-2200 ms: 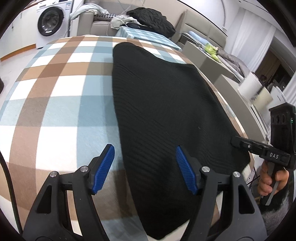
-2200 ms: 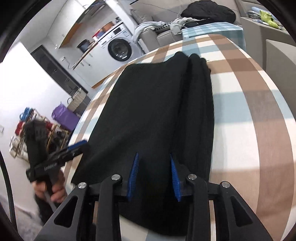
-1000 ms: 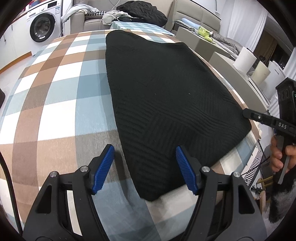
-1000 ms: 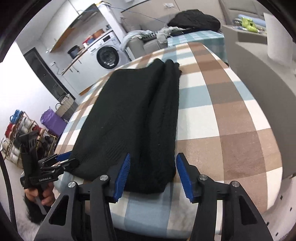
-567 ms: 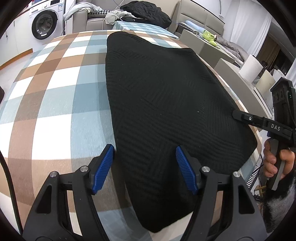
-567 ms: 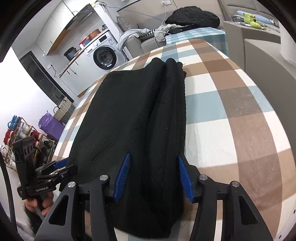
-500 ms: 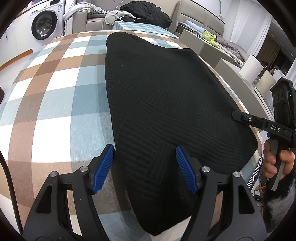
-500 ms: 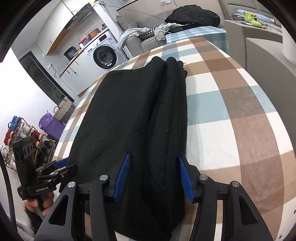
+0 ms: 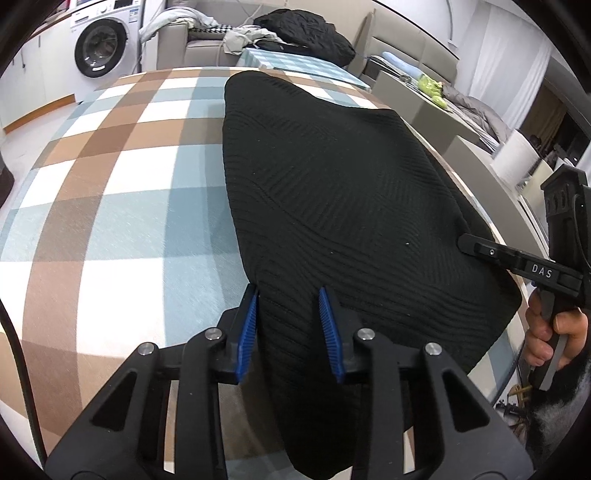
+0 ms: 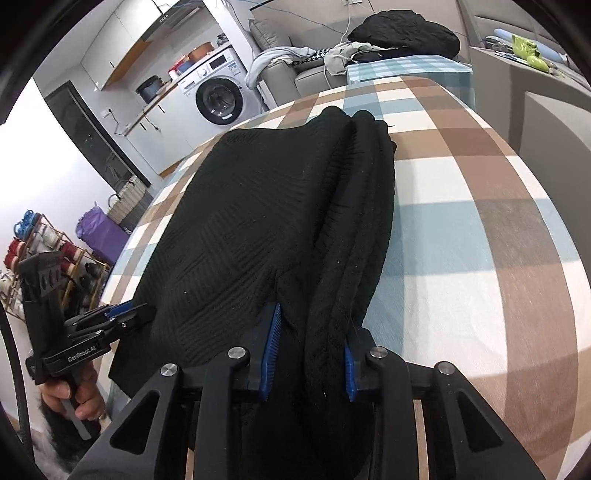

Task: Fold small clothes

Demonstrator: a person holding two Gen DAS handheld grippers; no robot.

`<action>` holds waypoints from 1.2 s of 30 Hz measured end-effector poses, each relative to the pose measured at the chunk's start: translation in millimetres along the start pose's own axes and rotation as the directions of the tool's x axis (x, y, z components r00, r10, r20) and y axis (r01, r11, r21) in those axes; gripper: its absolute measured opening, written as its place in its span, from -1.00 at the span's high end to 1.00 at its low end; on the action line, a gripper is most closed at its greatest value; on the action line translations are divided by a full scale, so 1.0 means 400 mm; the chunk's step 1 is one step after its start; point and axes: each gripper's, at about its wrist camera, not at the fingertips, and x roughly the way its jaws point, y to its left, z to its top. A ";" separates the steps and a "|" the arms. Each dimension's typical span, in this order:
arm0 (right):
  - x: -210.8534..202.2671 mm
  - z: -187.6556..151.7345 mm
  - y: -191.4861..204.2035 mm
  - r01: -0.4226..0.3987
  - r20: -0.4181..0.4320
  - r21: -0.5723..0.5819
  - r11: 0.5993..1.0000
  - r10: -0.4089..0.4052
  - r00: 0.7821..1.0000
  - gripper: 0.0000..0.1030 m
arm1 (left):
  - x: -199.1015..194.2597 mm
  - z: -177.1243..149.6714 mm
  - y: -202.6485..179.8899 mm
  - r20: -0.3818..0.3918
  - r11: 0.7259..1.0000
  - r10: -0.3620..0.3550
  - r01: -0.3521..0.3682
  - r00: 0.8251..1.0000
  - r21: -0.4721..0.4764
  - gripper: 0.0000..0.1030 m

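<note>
Compared with half a second earlier: jaws of both grippers just closing, now narrowed around black knit cloth. One black knit garment [image 9: 343, 206], folded lengthwise, lying flat on the table [image 9: 122, 206] under a brown, blue and white checked cloth. Left gripper [image 9: 290, 328] at the near left edge of the garment; blue pads [image 9: 246, 332] set on either side of a raised fold of the knit, jaws narrow, pads pressing the cloth. Right gripper [image 10: 308, 354] at the near right side, over the thick doubled-up ridge of the garment [image 10: 280, 229]; jaws narrow, ridge bunched between the pads [image 10: 269, 350] and gripped. Garment position on the table unchanged from the earlier frames; only the near hem now gathered. Count: two grippers, each held by one hand [image 9: 550, 332]; one garment on the table; one washing machine [image 10: 218, 96] in the background; one sofa [image 9: 207, 40] carrying a loose heap of clothes, including one dark quilted jacket [image 9: 306, 29].
</note>
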 end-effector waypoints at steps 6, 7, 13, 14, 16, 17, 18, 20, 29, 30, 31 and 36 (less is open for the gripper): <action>0.040 0.031 0.036 0.017 0.002 -0.006 1.000 -0.017 1.000 0.44 | 0.005 0.029 0.036 0.017 0.999 0.047 -0.046 0.999 -0.011 0.42; 0.044 0.032 0.042 0.022 0.001 -0.011 1.000 -0.022 1.000 0.44 | 0.006 0.033 0.043 0.018 0.999 0.050 -0.050 0.999 -0.013 0.42; 0.075 0.064 0.067 0.026 -0.005 -0.021 0.999 -0.026 1.000 0.44 | 0.017 0.063 0.085 0.031 0.996 0.083 -0.082 0.996 -0.024 0.42; 0.081 0.069 0.073 0.027 -0.004 -0.020 0.999 -0.028 1.000 0.44 | 0.019 0.068 0.092 0.035 0.996 0.091 -0.090 0.995 -0.028 0.42; 0.092 0.075 0.083 0.027 -0.001 -0.019 0.999 -0.027 1.000 0.44 | 0.021 0.073 0.101 0.041 0.994 0.102 -0.100 0.994 -0.037 0.42; 0.095 0.078 0.085 0.026 0.001 -0.012 1.000 -0.026 1.000 0.44 | 0.022 0.075 0.106 0.043 0.994 0.105 -0.104 0.993 -0.041 0.42; 0.098 0.078 0.088 0.028 0.005 -0.005 1.000 -0.028 1.000 0.44 | 0.023 0.076 0.110 0.045 0.994 0.106 -0.104 0.993 -0.044 0.42; 0.099 0.075 0.100 0.043 0.012 -0.011 0.999 -0.043 0.999 0.44 | 0.023 0.076 0.114 0.048 0.994 0.104 -0.102 0.993 -0.048 0.42; 0.068 0.055 0.098 0.053 0.003 -0.016 0.998 -0.053 0.999 0.05 | -0.032 0.047 0.097 0.100 0.993 0.118 -0.115 0.988 -0.038 0.42; 0.060 0.051 0.102 0.058 0.008 -0.026 0.998 -0.058 0.998 -0.03 | -0.043 0.043 0.092 0.108 0.993 0.117 -0.114 0.987 -0.032 0.42; 0.057 0.049 0.105 0.059 0.010 -0.032 0.998 -0.058 0.998 -0.08 | -0.053 0.038 0.086 0.114 0.993 0.117 -0.115 0.987 -0.026 0.38; 0.010 0.034 0.124 0.068 0.054 -0.066 0.995 -0.065 0.996 -0.52 | -0.110 0.013 0.053 0.145 0.990 0.142 -0.143 0.979 -0.008 -0.01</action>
